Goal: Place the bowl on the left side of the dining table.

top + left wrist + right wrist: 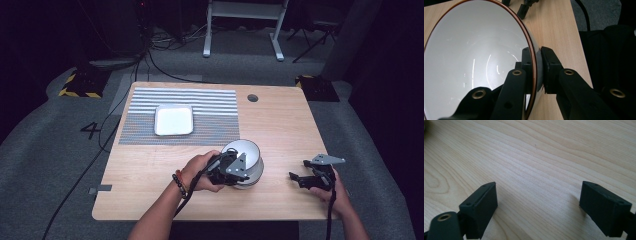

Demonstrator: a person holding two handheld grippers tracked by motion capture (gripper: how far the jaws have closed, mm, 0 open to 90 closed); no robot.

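A white bowl [247, 156] with a thin copper rim sits near the table's front middle. My left gripper [235, 174] is shut on its near rim, one jaw inside the bowl and one outside. In the left gripper view the bowl [474, 57] tilts large across the left, with the left gripper [537, 63] pinching its wall. My right gripper [300, 179] rests low over the wood at the front right, open, with nothing between its jaws. The right gripper view looks past the wide-apart jaws of the right gripper [539, 197] onto bare wood grain.
A white square plate [173, 119] lies on a striped grey placemat [215, 107] at the back left of the wooden table [280, 125]. A round cable hole [252, 97] sits near the far edge. Cables and a desk frame stand on the floor beyond.
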